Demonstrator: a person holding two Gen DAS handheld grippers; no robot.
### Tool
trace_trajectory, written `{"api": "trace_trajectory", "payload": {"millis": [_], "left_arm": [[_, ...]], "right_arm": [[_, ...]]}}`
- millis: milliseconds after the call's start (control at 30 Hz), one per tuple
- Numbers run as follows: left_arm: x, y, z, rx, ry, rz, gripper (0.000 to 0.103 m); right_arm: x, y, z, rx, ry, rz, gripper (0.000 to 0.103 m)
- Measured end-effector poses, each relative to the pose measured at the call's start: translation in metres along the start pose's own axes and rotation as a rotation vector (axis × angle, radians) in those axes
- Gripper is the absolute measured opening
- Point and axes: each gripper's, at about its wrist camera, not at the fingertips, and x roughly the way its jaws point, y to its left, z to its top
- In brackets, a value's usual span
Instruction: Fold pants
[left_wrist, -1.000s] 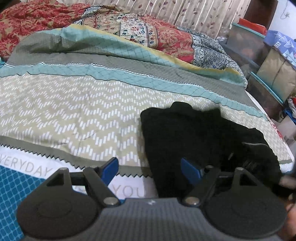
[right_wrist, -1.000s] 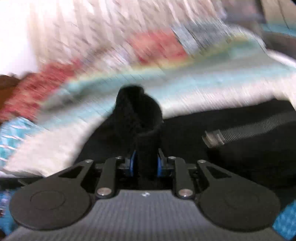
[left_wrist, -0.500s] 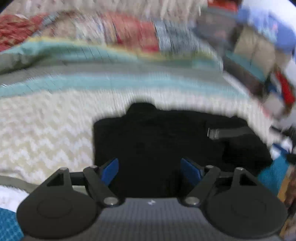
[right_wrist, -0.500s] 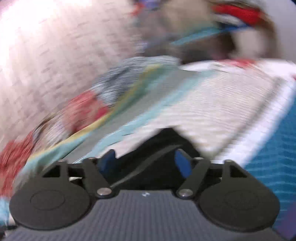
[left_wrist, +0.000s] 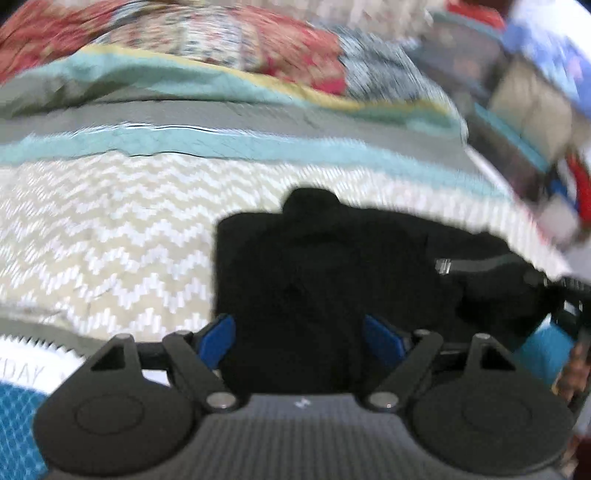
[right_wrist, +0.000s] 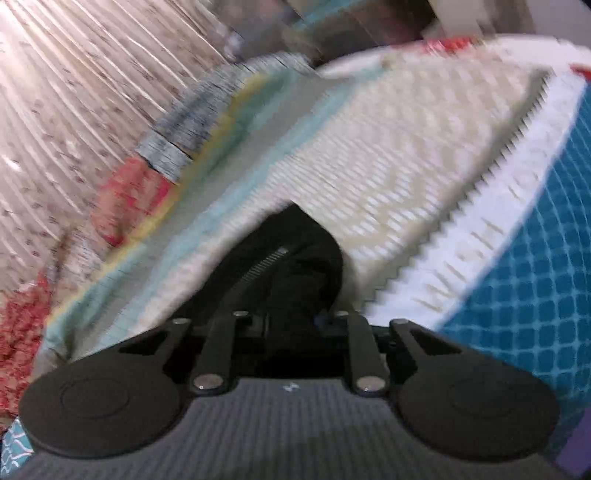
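Black pants (left_wrist: 314, 280) lie folded on the bed's chevron bedspread (left_wrist: 110, 236), printed letters "DAY" legible. Left hand-held gripper (left_wrist: 301, 338) opening, straddling the pants untouched. Right hand-held gripper (right_wrist: 293, 325) closing, pinching pants fabric.

Black pants (left_wrist: 314, 280) lie on the patterned bedspread (left_wrist: 110, 236).

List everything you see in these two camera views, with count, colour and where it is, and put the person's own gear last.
pants: one, black, folded on the bed, a grey strap with a buckle at their right side
bedspread: one, beige zigzag with teal and grey bands, under the pants
quilt: one, red floral patchwork, far end of bed
curtain: one, pale, patterned, behind the bed
left hand-held gripper: black, blue pads, jaws opening, over the pants' near edge
right hand-held gripper: black, closing on pants fabric
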Motion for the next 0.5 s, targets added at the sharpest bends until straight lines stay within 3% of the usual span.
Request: {"api": "trace_trajectory", "payload": {"millis": [100, 267, 400, 467, 500], "left_arm": [[-0.017, 0.03, 0.008, -0.117, -0.034, -0.026, 0.08], [-0.035, 0.071, 0.004, -0.248, -0.082, -0.008, 0.08], [-0.034, 0.094, -0.005, -0.31, -0.059, 0.002, 0.08], [-0.033, 0.099, -0.01, -0.32, -0.046, 0.012, 0.08], [-0.033, 0.101, -0.014, -0.325, -0.038, 0.014, 0.08]], "right_arm": [[-0.014, 0.054, 0.005, -0.128, -0.037, 0.113, 0.019], [-0.025, 0.15, -0.026, -0.422, 0.015, 0.323, 0.019], [-0.001, 0.205, -0.087, -0.608, 0.171, 0.429, 0.019], [0.022, 0.219, -0.125, -0.681, 0.285, 0.431, 0.02], [0.036, 0.222, -0.146, -0.737, 0.346, 0.413, 0.028]]}}
